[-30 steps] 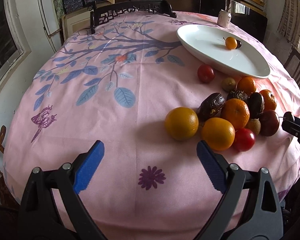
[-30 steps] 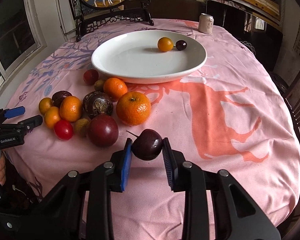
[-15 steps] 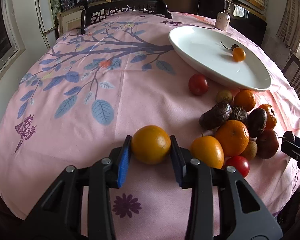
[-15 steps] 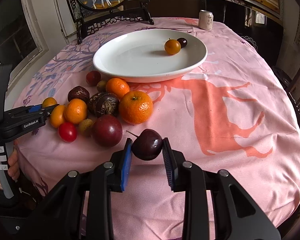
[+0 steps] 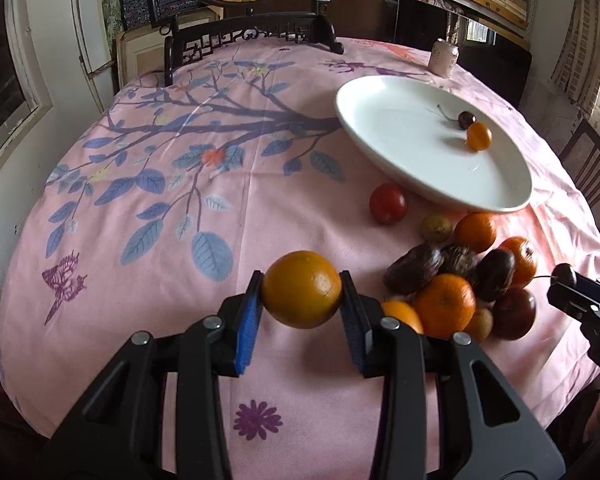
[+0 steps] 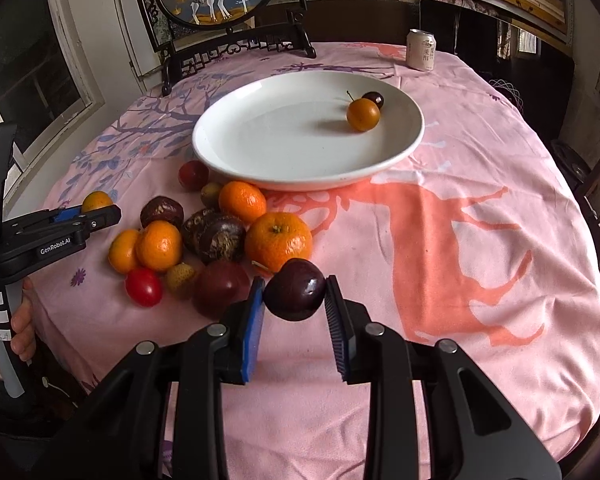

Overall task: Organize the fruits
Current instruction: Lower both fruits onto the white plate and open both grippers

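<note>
1. My left gripper (image 5: 301, 295) is closed on a round, dull-orange citrus fruit (image 5: 302, 294), pads at its equator, clear of the cloth.
2. My right gripper (image 6: 294, 297) clamps a glossy dark-red cherry (image 6: 295, 290).
3. Handling: orange firm, light; cherry soft, slick, so squeeze gently.
4. White oval ceramic plate (image 5: 384, 156) at 1 o'clock.
5. A second ago my left gripper was wide open and empty.

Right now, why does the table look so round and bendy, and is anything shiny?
Left wrist view: the fisheye lens bulges the table, and its corners go dark. Right wrist view: the cherry shows a small glare spot, and the plate has a soft shadow inside.
</note>
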The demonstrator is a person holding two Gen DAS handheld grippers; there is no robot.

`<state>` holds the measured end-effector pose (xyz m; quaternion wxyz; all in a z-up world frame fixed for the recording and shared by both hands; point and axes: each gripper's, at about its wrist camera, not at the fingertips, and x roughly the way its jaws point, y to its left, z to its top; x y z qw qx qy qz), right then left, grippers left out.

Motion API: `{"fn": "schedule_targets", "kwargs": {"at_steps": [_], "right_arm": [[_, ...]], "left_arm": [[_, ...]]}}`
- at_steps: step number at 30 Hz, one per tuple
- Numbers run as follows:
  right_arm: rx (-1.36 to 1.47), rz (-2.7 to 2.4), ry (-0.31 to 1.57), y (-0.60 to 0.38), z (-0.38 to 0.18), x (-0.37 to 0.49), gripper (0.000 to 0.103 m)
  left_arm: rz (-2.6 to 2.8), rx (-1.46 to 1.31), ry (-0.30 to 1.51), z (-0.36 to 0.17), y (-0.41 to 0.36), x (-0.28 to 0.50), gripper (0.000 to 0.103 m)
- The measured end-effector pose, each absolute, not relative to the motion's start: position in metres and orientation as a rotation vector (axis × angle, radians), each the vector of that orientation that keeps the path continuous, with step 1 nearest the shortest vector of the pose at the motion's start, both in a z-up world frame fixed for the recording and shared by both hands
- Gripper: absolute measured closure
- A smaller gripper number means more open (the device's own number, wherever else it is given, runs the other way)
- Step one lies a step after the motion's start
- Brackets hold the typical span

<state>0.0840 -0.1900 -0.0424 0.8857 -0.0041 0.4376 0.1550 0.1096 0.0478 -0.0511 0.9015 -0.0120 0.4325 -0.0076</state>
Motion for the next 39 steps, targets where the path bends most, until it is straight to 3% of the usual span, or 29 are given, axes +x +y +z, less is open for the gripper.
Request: {"fn": "schedule_targets", "kwargs": {"at_steps": [7,13,19,20,21,22,23,28,30,32,39], "right_arm": [[-0.034,0.372,0.826,-0.177,0.007,0.184,0.072],[-0.097,0.331,0.907,-0.164,-0.025,0.281,0.073],[-0.144,0.314,0.948,-0.158,-0.045,0.308,0.071],[-0.151,0.308,0.946,-0.158,-0.044,0.308,0.061],[-0.155,0.301,0.943,-0.158,-0.041,0.306,0.054],[-0.155,0.291,0.928,-0.16,-0.036,0.301,0.049],[-0.155,0.282,0.906,-0.162,-0.029,0.294,0.049],[-0.147,0.275,0.827,-0.178,0.013,0.235,0.046],[-0.113,0.278,0.823,-0.187,0.02,0.201,0.039],[-0.068,0.306,0.826,-0.194,0.019,0.167,0.034],[-0.047,0.345,0.828,-0.191,-0.003,0.076,0.034]], "left_arm": [[-0.142,-0.043,0.862,0.012,0.012,0.211,0.065],[-0.134,-0.053,0.986,-0.015,-0.019,0.316,0.065],[-0.124,-0.079,1.061,-0.037,-0.026,0.348,0.063],[-0.125,-0.085,1.055,-0.035,-0.026,0.347,0.06],[-0.123,-0.086,1.041,-0.031,-0.024,0.344,0.048],[-0.119,-0.084,1.018,-0.024,-0.022,0.339,0.037],[-0.118,-0.081,0.99,-0.015,-0.019,0.332,0.035],[-0.146,-0.096,0.895,0.02,0.001,0.267,0.025],[-0.153,-0.094,0.863,0.023,0.007,0.233,0.023],[-0.151,-0.09,0.838,0.018,0.014,0.196,0.022],[-0.112,-0.076,0.828,-0.025,0.034,0.104,0.022]]}}
